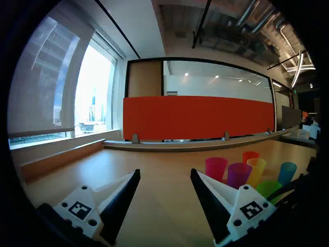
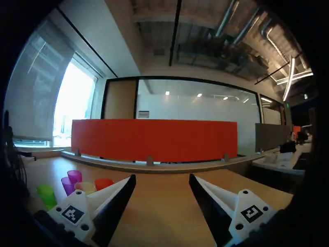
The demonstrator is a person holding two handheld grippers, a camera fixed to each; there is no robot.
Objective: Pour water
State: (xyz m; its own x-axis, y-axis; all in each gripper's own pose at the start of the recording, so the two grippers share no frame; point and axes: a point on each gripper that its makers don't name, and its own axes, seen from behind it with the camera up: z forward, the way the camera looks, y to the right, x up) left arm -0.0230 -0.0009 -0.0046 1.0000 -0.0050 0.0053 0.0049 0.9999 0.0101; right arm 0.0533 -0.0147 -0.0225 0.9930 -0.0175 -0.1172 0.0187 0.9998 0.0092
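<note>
Left gripper [image 1: 165, 171] fingers sit nearest, spread apart with nothing between them, over the wooden table [image 1: 123, 160]. Right gripper [image 2: 162, 177] is the same: fingers apart, empty. Plastic cups [image 1: 238, 175] cluster at 4 o'clock in the left gripper view, just beyond the finger on that side. The same cluster is at 8 o'clock in the right gripper view, green cup [image 2: 46, 195] outermost. Cups are upright and packed close; can't tell if any holds water. Orange partition [image 1: 197, 117] stands behind at 12 o'clock. Judgement: thin plastic, light, smooth-walled, will flex if squeezed and tip easily when empty. Best hold is mid-wall with a gentle pinch; a filled cup would be heavier and slosh.
</note>
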